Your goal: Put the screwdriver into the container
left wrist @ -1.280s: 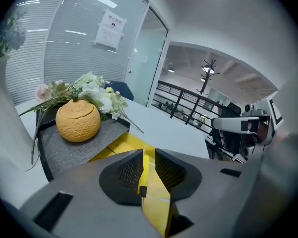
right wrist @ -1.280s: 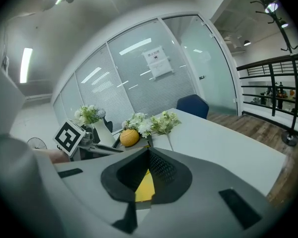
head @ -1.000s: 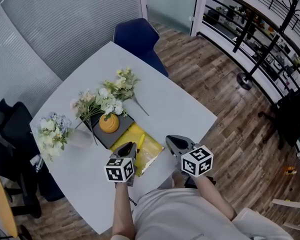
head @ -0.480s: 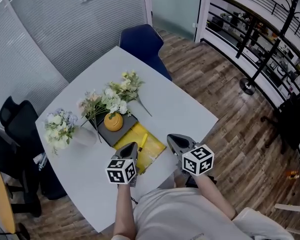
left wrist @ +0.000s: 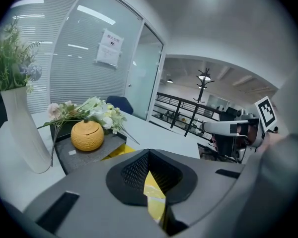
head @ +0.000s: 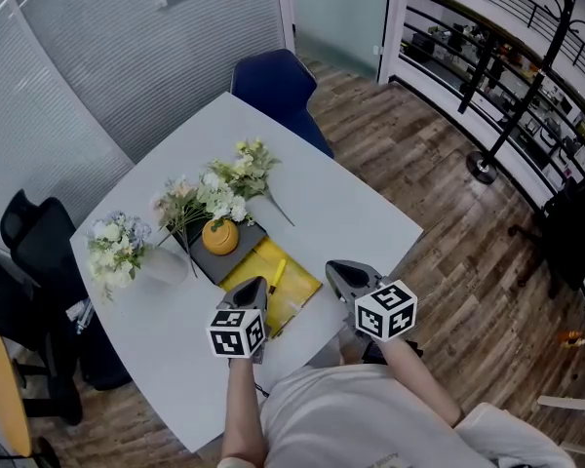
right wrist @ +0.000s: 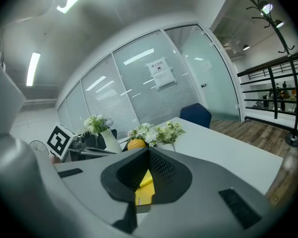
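Yellow screwdriver (head: 275,275) lies on the yellow container (head: 297,289) just below centre of the head view. Both the left gripper (head: 252,287) and right gripper (head: 335,272) hover with jaws pressed together, empty; spread one before descending over the handle.

A yellow screwdriver (head: 276,275) lies, seemingly, on the flat yellow container (head: 300,287).

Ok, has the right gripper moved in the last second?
No. In the head view the right gripper still sits just right of the yellow container, with the same gap; only the camera shifted slightly.
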The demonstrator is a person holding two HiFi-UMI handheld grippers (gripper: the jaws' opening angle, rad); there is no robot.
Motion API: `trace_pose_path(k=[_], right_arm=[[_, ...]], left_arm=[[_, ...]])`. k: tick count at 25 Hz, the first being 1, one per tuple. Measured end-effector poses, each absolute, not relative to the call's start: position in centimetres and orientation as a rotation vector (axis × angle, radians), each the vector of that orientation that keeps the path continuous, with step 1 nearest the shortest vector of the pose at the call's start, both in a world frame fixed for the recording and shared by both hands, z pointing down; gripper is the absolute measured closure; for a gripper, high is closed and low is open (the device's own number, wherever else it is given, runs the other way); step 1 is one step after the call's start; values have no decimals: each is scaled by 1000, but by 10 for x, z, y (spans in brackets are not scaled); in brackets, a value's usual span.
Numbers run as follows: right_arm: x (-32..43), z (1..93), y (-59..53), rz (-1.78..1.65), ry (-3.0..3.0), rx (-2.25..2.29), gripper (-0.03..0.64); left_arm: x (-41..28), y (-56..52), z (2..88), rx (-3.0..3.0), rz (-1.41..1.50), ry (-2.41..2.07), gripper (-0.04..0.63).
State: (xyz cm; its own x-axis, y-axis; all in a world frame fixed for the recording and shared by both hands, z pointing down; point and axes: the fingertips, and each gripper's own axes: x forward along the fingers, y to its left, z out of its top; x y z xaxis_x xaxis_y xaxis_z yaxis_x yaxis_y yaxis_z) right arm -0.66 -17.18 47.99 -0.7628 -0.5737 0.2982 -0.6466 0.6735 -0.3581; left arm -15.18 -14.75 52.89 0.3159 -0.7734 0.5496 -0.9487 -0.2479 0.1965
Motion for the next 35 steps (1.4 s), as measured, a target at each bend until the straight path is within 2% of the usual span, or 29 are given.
trace_pose_path(k=[35], right_arm=[[10, 485, -168, 684, -2717, 1013, 601]], left_arm=[[-151, -145, 533, 2069, 486, -1533, 588]])
